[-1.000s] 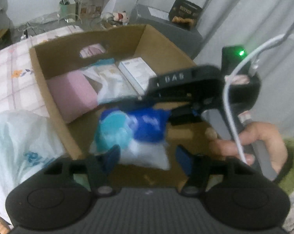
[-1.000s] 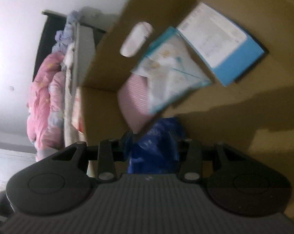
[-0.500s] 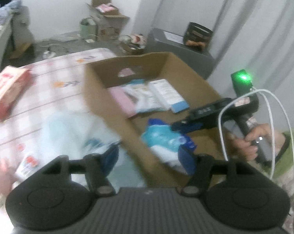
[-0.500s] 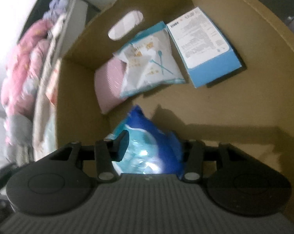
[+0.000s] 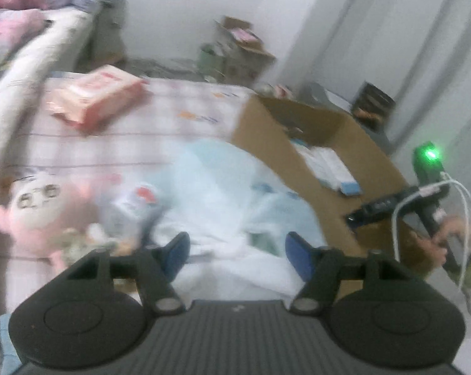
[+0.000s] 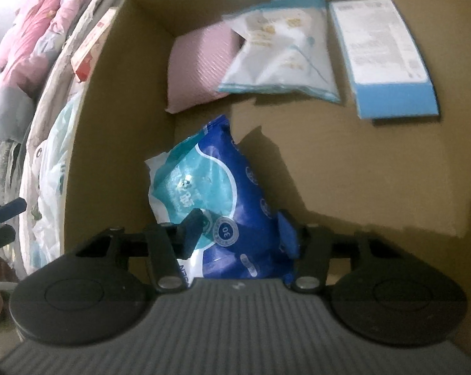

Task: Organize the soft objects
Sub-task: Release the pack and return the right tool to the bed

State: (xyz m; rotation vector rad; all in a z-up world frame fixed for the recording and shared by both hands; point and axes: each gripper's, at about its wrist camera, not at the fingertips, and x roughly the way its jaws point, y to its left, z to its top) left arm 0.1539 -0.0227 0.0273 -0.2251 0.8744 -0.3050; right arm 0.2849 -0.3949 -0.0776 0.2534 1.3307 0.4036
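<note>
A cardboard box (image 6: 116, 131) holds a blue and teal soft pack (image 6: 216, 200), a pink pack (image 6: 201, 65), a white and blue pouch (image 6: 282, 59) and a flat blue-edged box (image 6: 385, 56). My right gripper (image 6: 240, 234) is open over the box, its fingers either side of the blue pack's near end. My left gripper (image 5: 235, 250) is open and empty above a pale blue plastic bag (image 5: 223, 193) on the bed, left of the box (image 5: 301, 156). A pink plush doll (image 5: 38, 212) lies at the left.
A pink tissue pack (image 5: 95, 97) lies on the checked bedsheet (image 5: 160, 134) farther back. Pink bedding (image 5: 10, 15) is piled at the far left. The right gripper's handle and hand (image 5: 435, 218) show beyond the box. Boxes and clutter (image 5: 235, 50) stand on the floor behind.
My right gripper has opened and let the blue pack rest on the box floor. My left gripper has swung left, away from the box, to over the plastic bag on the bed.
</note>
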